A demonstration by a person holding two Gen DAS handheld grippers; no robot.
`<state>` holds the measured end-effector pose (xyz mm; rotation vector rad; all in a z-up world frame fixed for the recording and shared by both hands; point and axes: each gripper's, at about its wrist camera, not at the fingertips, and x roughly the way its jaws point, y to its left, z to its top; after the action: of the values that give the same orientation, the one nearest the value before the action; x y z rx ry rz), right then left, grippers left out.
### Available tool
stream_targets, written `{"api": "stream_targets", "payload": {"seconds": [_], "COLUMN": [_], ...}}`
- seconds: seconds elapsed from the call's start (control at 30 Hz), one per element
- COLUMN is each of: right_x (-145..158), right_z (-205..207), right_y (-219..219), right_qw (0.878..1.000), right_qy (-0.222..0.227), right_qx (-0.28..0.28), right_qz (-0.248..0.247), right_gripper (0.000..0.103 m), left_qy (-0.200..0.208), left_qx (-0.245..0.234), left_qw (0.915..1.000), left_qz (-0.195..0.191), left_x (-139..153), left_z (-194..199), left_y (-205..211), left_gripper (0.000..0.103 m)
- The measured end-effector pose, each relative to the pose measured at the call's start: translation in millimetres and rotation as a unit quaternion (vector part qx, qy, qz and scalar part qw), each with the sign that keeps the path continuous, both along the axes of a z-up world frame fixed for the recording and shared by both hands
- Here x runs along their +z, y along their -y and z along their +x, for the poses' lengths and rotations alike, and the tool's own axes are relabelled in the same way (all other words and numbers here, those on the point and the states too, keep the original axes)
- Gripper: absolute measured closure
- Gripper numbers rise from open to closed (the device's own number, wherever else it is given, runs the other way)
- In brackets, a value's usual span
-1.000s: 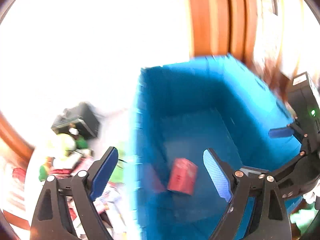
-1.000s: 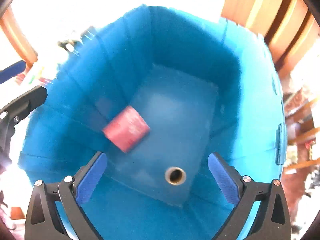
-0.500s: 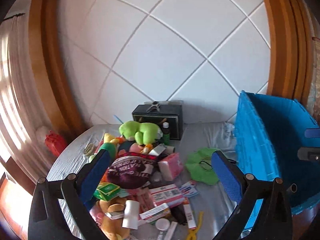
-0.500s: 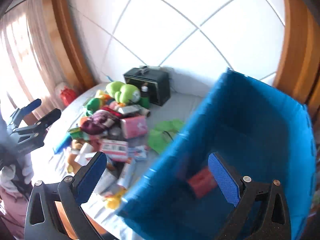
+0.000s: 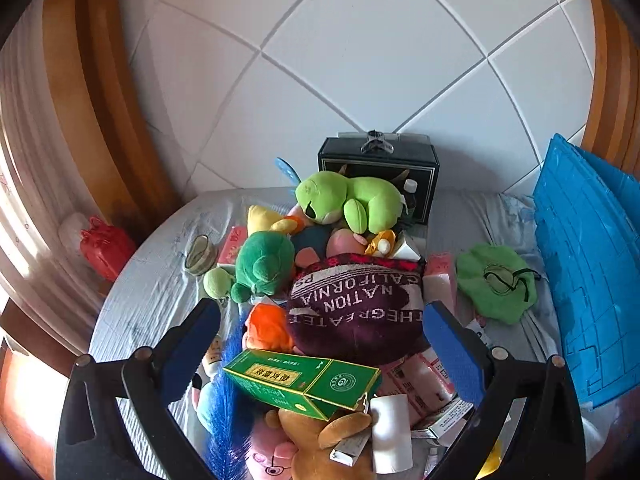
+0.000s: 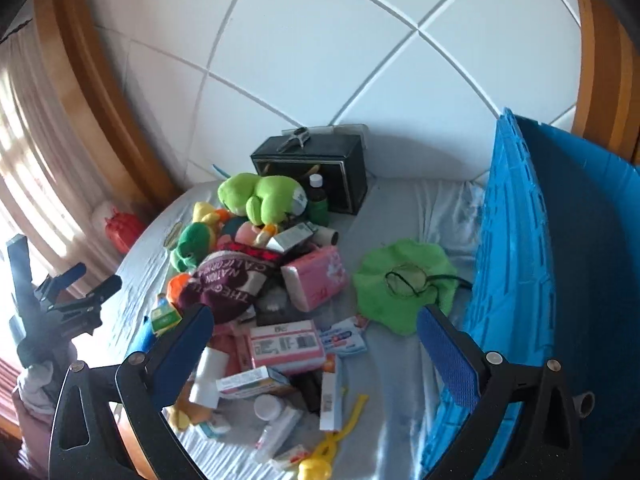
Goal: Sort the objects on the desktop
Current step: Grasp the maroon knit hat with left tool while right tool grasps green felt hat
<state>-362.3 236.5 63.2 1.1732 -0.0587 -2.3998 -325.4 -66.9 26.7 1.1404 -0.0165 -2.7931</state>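
Note:
A heap of objects covers the grey-clothed table [image 5: 144,304]. My left gripper [image 5: 320,340] is open above it, its jaws wide with nothing held; between them lie a maroon knit hat [image 5: 356,308] and a green box [image 5: 304,382]. Behind are a lime plush [image 5: 352,200] and a dark green plush [image 5: 264,264]. My right gripper [image 6: 312,344] is also open and empty, over a pink-and-white box [image 6: 286,344] and a pink packet [image 6: 316,278]. The left gripper [image 6: 76,280] shows at the far left of the right wrist view.
A tall blue crate [image 5: 592,280] [image 6: 532,280] stands at the table's right. A green cloth hat [image 6: 404,284] lies beside it. A black box [image 5: 380,168] sits against the white tiled wall. A red object [image 5: 106,246] lies off the table's left edge.
Both grippers have swung left, from over the blue crate's inside to the heap on the table. The red box stayed in the crate, now out of view. The left jaws stand wider.

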Motion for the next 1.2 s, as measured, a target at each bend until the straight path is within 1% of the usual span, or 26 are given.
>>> {"api": "stream_targets", "payload": {"seconds": [0.07,0.13,0.23,0.37,0.47,0.53,0.63,0.7,0.77,0.83,0.87,1.03,1.13,1.2], "right_x": [-17.6,-39.2,-70.6,-107.1,-136.1,-157.3,-191.2,-212.7,-232.1,-248.6,-255.7,-286.4,-302.1,-308.7], "right_z": [-12.6,-26.9,-48.8,-79.1,-102.1,-117.3,-140.1,-151.9,-162.0,-171.1,-175.3,-192.6,-200.7,-203.7], "right_y": [5.6,9.1,9.4,9.4,12.9,15.1,18.3,20.7,24.4,29.3,32.4,44.4,48.0,51.6], "right_qw": [1.0,0.998,0.996,0.992,0.989,0.987,0.982,0.979,0.976,0.973,0.973,0.968,0.966,0.967], "right_qy": [0.02,0.043,0.07,0.08,0.085,0.1,0.131,0.148,0.163,0.176,0.18,0.194,0.197,0.192], "right_qx": [-0.018,-0.033,-0.055,-0.085,-0.1,-0.106,-0.114,-0.116,-0.114,-0.108,-0.103,-0.089,-0.089,-0.082], "right_qz": [0.011,0.013,0.017,0.042,0.06,0.066,0.076,0.084,0.09,0.098,0.103,0.132,0.141,0.143], "right_gripper": [0.0,0.0,0.0,0.0,0.0,0.0,0.0,0.0,0.0,0.0,0.0,0.0,0.0,0.0], "left_qy": [0.014,0.028,0.058,0.106,0.143,0.167,0.194,0.206,0.219,0.238,0.245,0.255,0.261,0.267], "left_qx": [-0.013,-0.023,-0.03,-0.02,-0.012,-0.011,-0.024,-0.035,-0.041,-0.044,-0.047,-0.058,-0.064,-0.067], "left_qw": [0.9998,0.9993,0.9975,0.9934,0.9878,0.9838,0.9795,0.9768,0.9736,0.9683,0.9661,0.9631,0.96,0.9573], "left_qz": [0.006,0.01,0.025,0.039,0.06,0.065,0.05,0.047,0.051,0.061,0.066,0.063,0.079,0.09], "left_x": [-14.7,-30.0,-57.3,-98.8,-128.3,-143.1,-157.7,-164.7,-173.1,-185.1,-190.1,-198.2,-203.6,-206.3], "left_z": [-19.2,-37.5,-68.5,-108.2,-130.3,-141.7,-155.8,-162.6,-168.5,-174.0,-176.0,-182.7,-185.7,-188.3], "left_y": [1.5,-0.8,-4.3,-3.2,1.4,3.8,2.1,0.3,-0.6,-0.9,-1.5,-6.2,-3.1,0.8], "left_gripper": [0.0,0.0,0.0,0.0,0.0,0.0,0.0,0.0,0.0,0.0,0.0,0.0,0.0,0.0]}}
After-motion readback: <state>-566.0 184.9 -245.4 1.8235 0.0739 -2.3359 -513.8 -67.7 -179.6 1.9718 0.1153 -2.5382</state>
